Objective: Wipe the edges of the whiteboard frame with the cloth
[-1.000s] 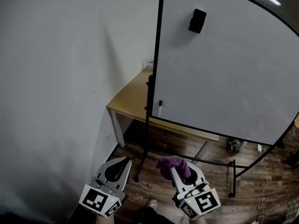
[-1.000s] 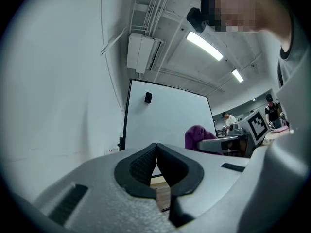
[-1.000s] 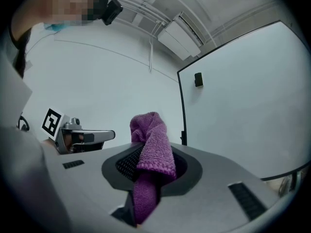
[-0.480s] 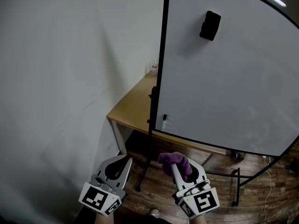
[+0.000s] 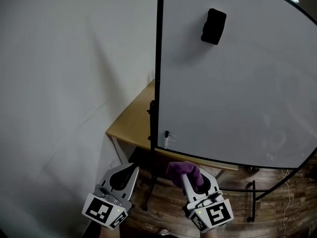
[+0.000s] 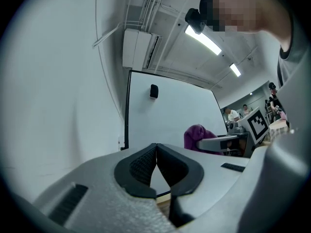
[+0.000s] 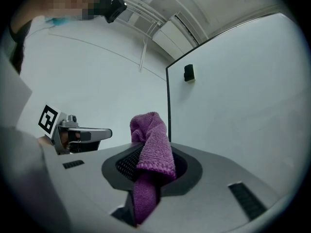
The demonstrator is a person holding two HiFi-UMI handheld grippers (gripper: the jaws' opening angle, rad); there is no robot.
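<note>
Gripping purple cloth (image 5: 181, 171), right tongs (image 5: 188, 180) face whiteboard (image 5: 237, 83)

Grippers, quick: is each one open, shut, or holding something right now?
Left gripper: closed, empty.
Right gripper: closed on the purple cloth.

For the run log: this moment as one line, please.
right tool shut on purple cloth | left tool shut, empty | cloth not yet on whiteboard frame
</note>
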